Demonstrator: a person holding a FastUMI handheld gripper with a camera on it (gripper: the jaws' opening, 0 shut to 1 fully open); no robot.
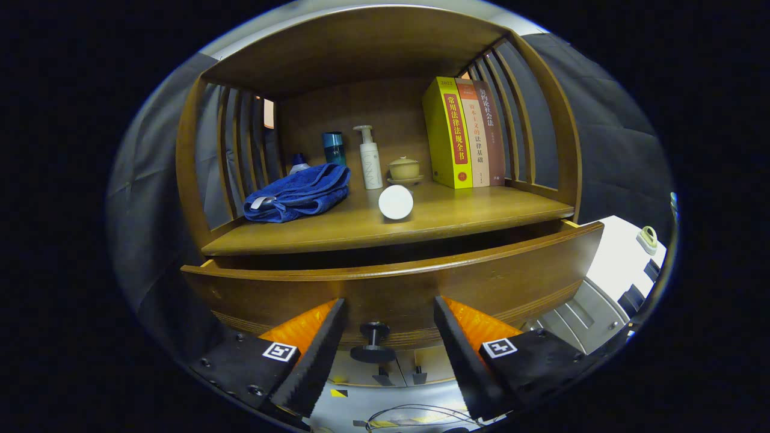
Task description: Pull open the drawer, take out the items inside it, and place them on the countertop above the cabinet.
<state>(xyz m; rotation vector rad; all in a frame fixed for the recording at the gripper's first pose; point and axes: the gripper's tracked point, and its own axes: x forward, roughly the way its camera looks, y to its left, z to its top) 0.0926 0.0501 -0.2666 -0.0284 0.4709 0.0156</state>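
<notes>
My tongs (pixel 389 337) stand open astride the drawer knob (pixel 373 343), since the drawer (pixel 397 288) needs pulling further.

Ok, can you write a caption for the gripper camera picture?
Open tool straddles the knob of the part-open drawer, below a countertop holding a blue towel and books.

Wooden surface (pixel 481 211) of the cabinet sits beyond my jaws, just above the pulled-out drawer front. On it, L to R: blue towel (pixel 301 193), folded, w/ a small bottle (pixel 298 163) behind it; teal canister (pixel 334 148); white pump bottle (pixel 370 158); white cylinder (pixel 396 202) lying on its side near the front edge; lidded cup on saucer (pixel 404 169); three upright books (pixel 466 133) at the R end.
</notes>
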